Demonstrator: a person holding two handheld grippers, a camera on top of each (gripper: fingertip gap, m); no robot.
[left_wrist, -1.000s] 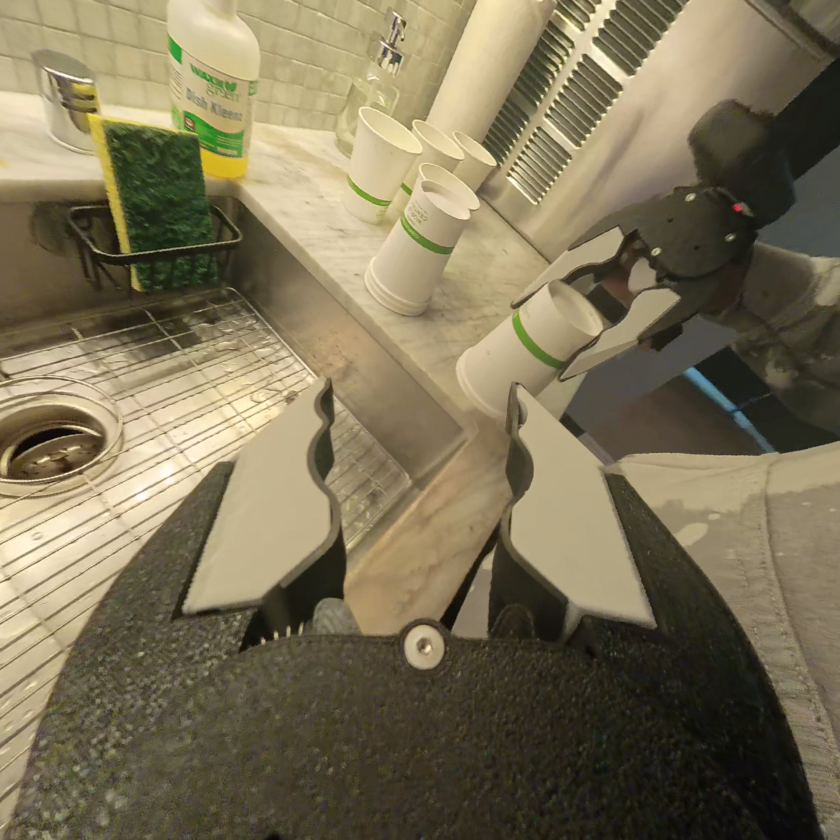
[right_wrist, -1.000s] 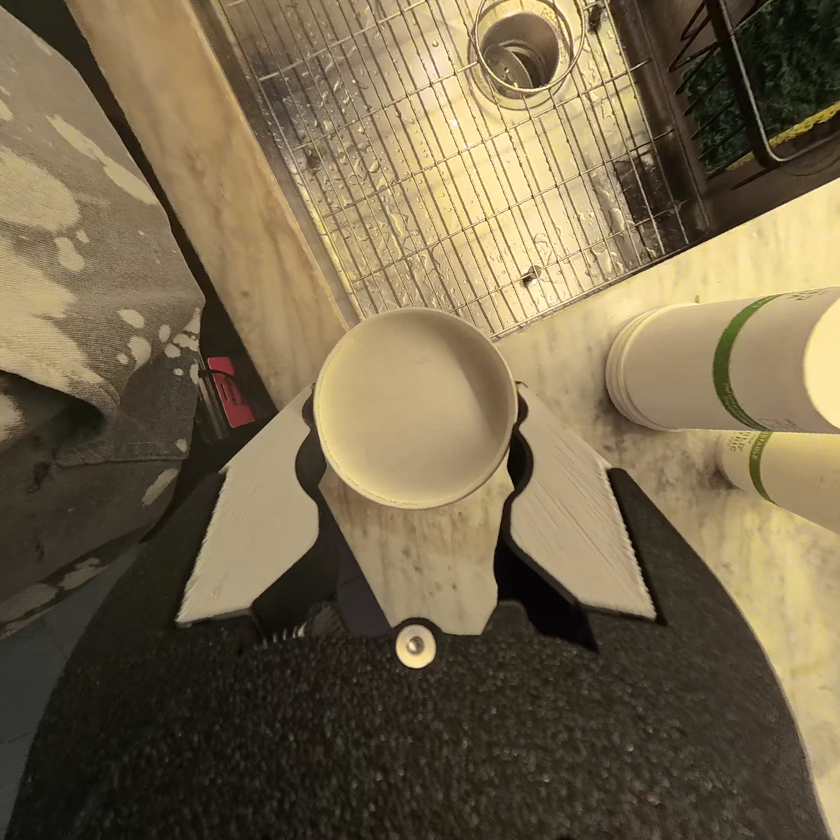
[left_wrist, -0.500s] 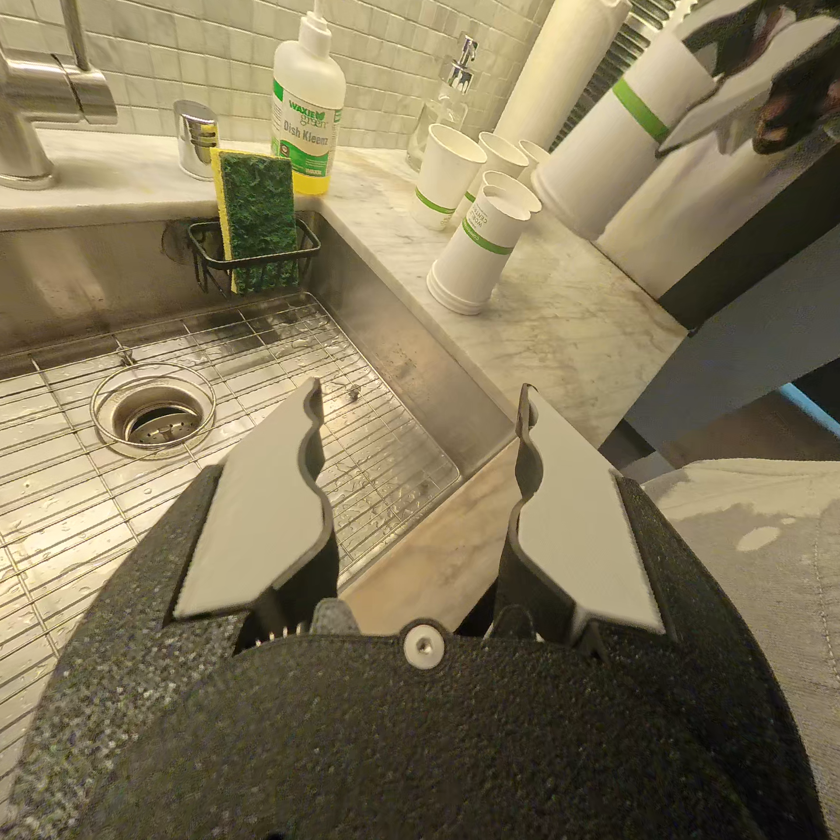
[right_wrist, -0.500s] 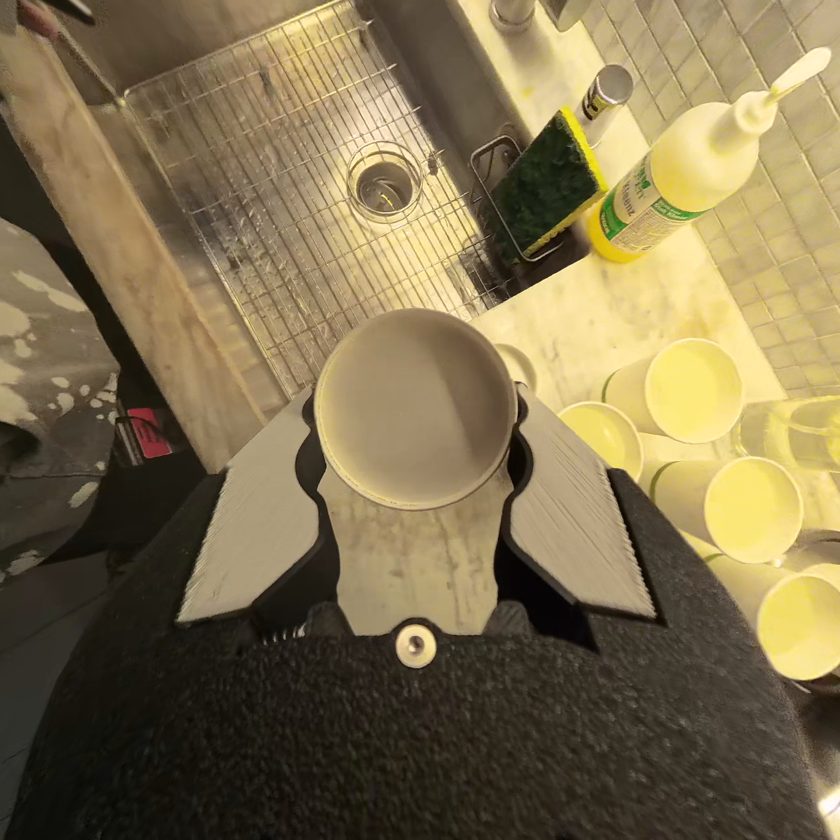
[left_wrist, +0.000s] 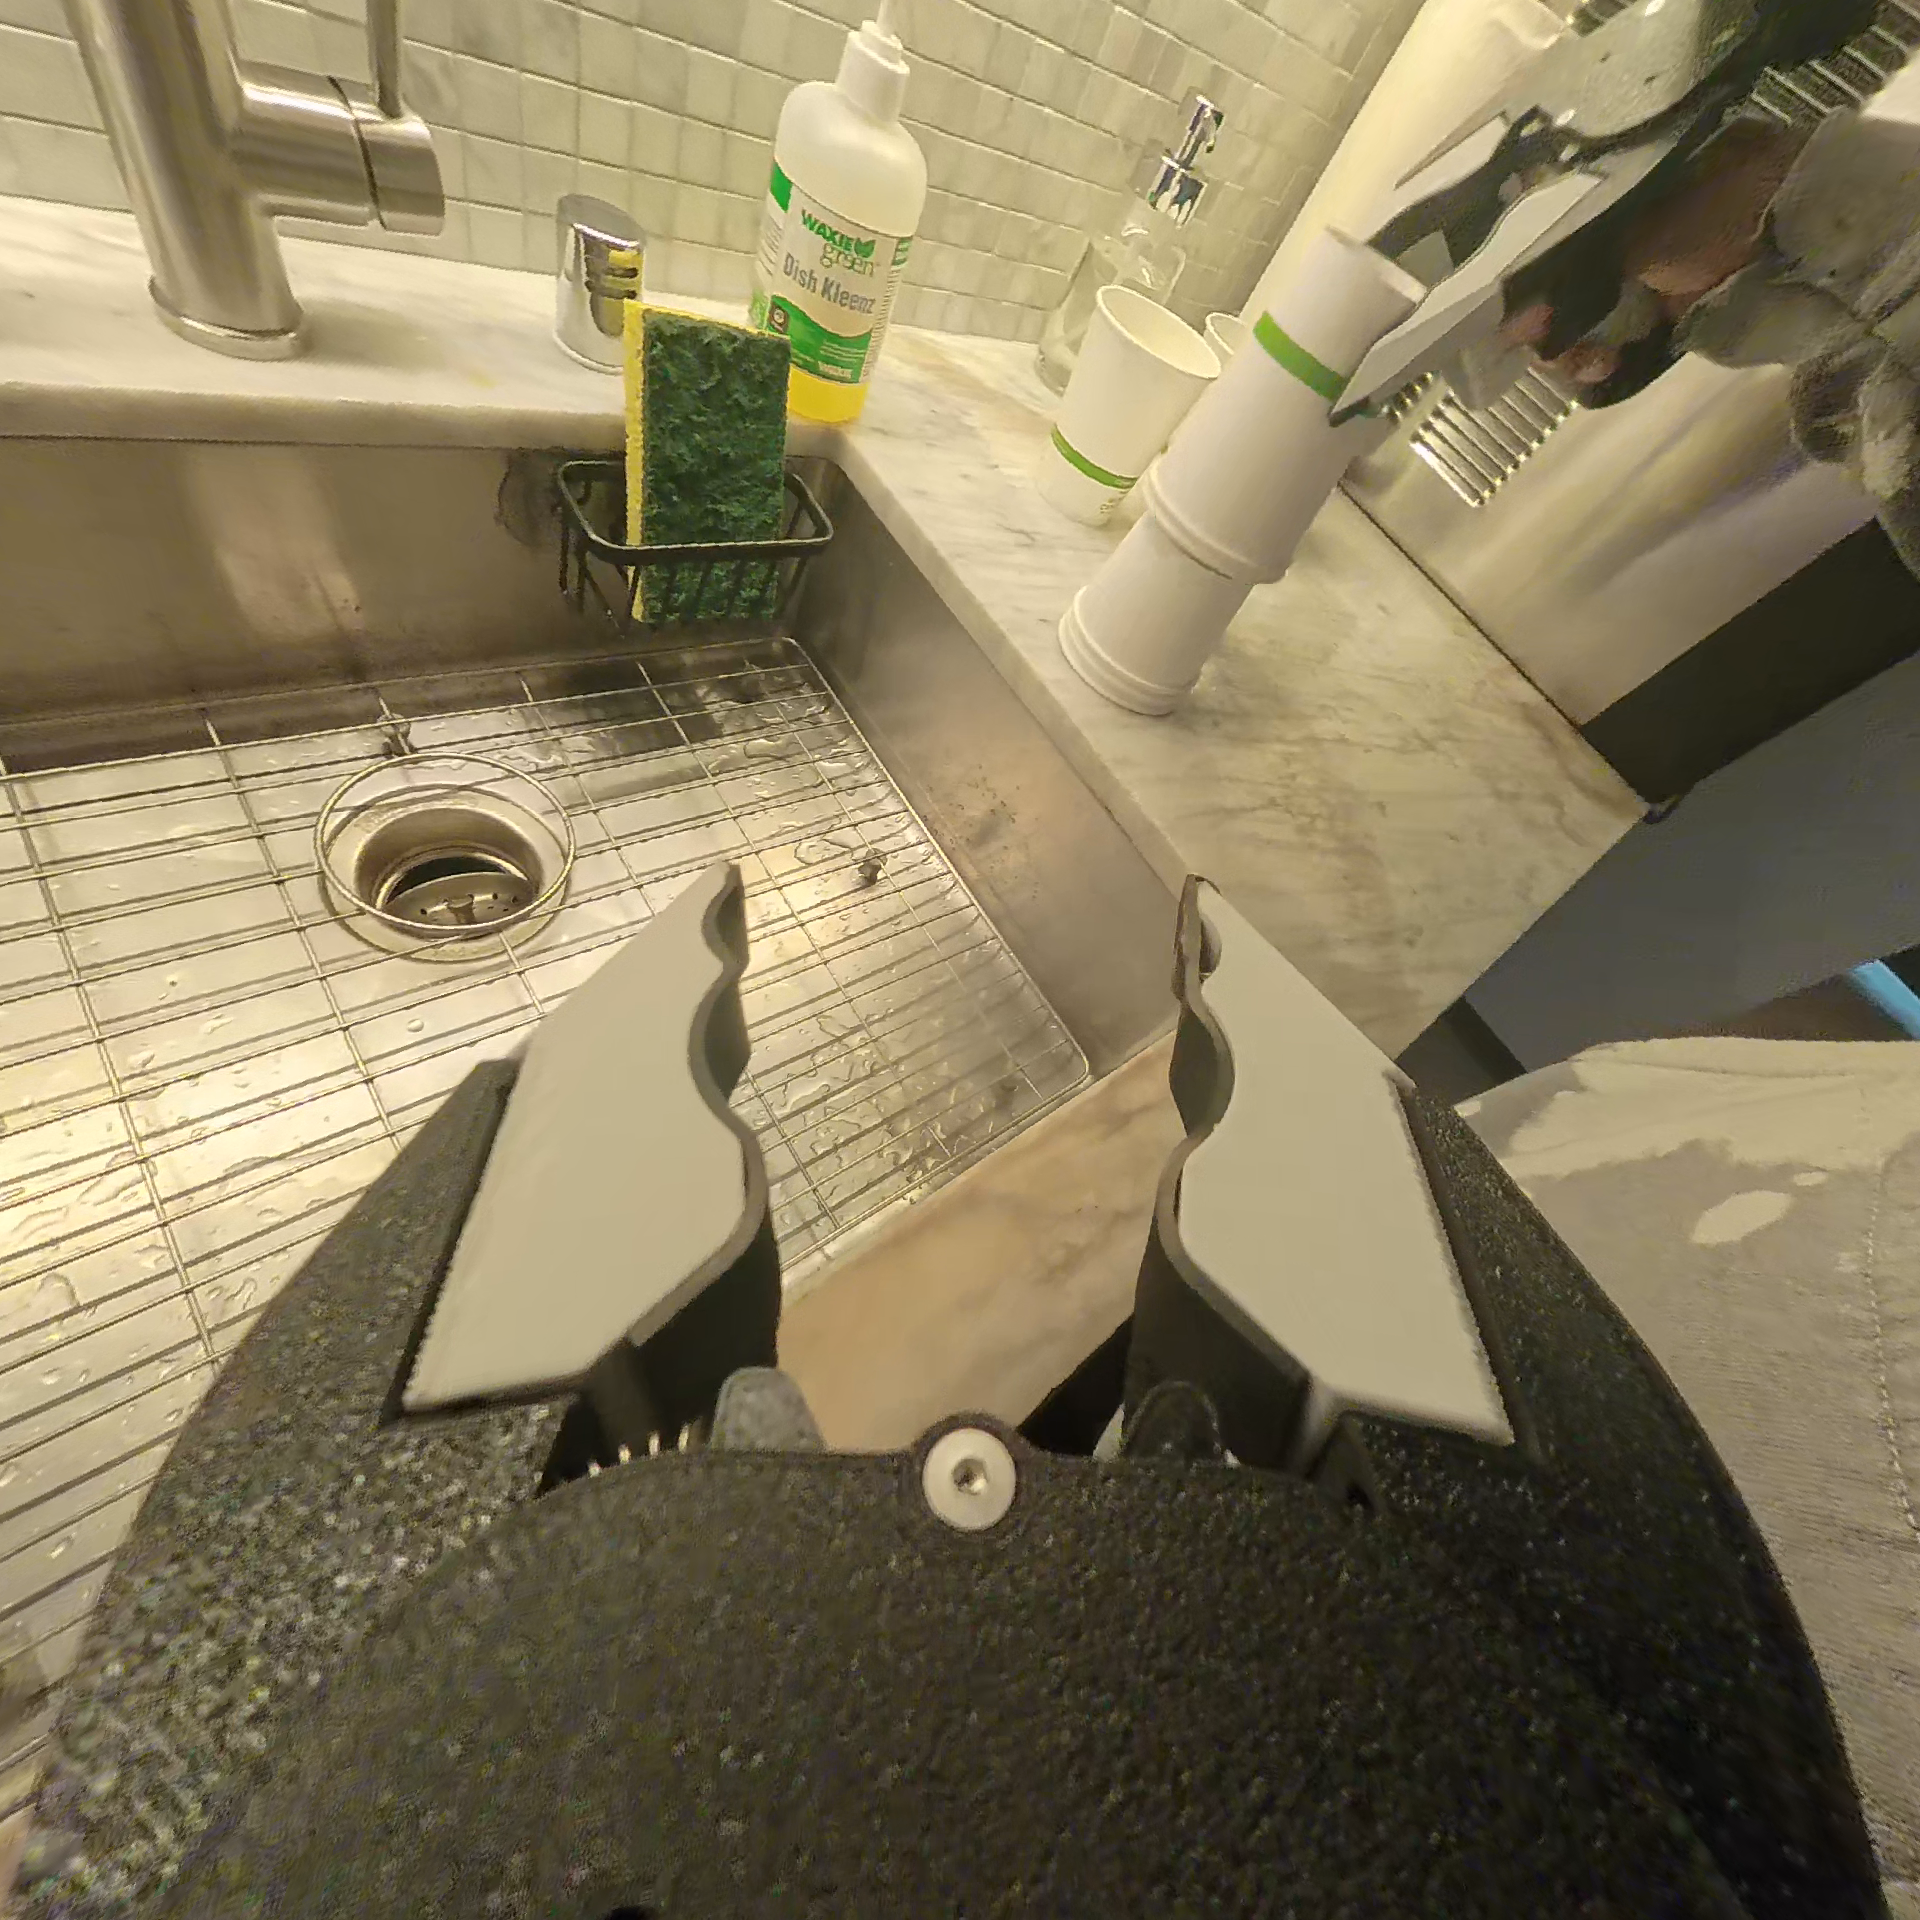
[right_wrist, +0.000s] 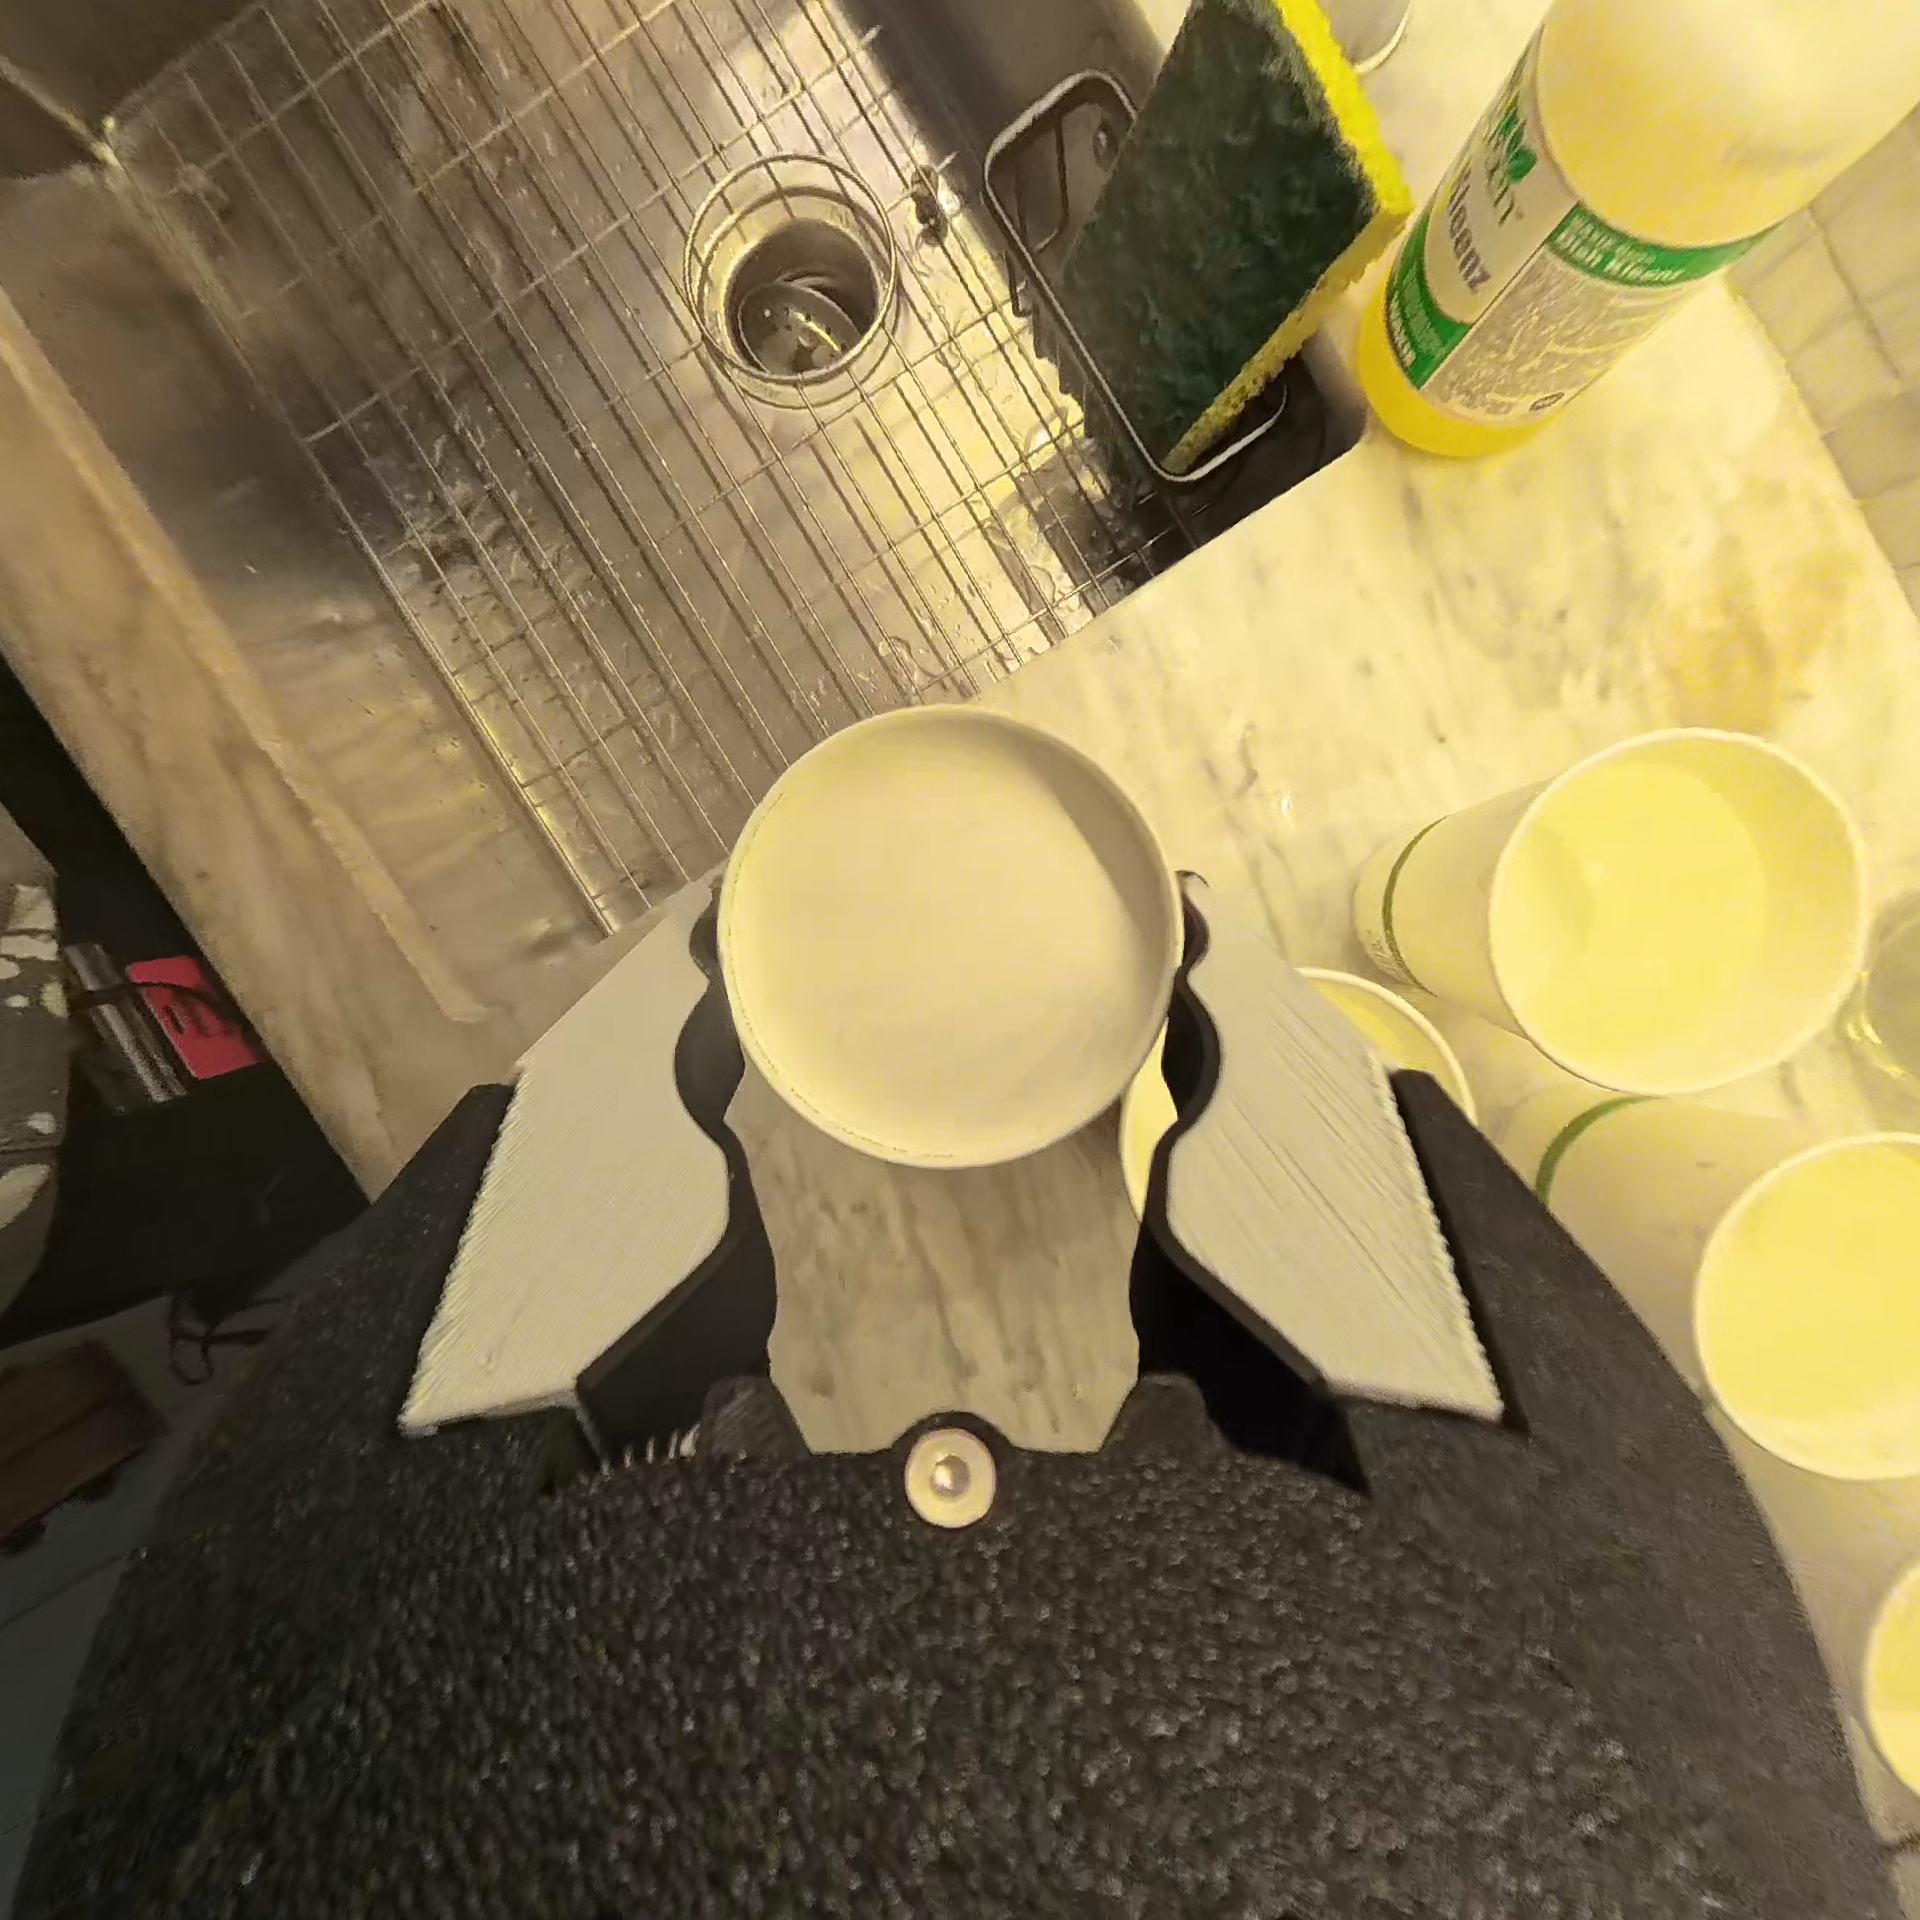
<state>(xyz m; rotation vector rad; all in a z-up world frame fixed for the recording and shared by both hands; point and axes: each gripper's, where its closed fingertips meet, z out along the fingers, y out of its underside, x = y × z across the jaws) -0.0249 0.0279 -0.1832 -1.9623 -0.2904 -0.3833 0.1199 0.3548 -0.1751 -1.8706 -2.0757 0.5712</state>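
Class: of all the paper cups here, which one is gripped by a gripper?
The upside-down paper cup in the right gripper, over the inverted stack; the other cups stand free on the counter.

I'm at a kitchen sink area, maybe an office or break-room kitchenette. Steel sink (left_wrist: 966, 727) with wire grid (left_wrist: 208, 1039) and drain (left_wrist: 447, 883), chrome faucet (left_wrist: 239, 156), small white wall tiles (left_wrist: 623, 94). Sponge (left_wrist: 707, 457) in a caddy, dish soap bottle (left_wrist: 842, 229), marble table (left_wrist: 1351, 790), paper cups (right_wrist: 1662, 935) with green bands, some stacked.
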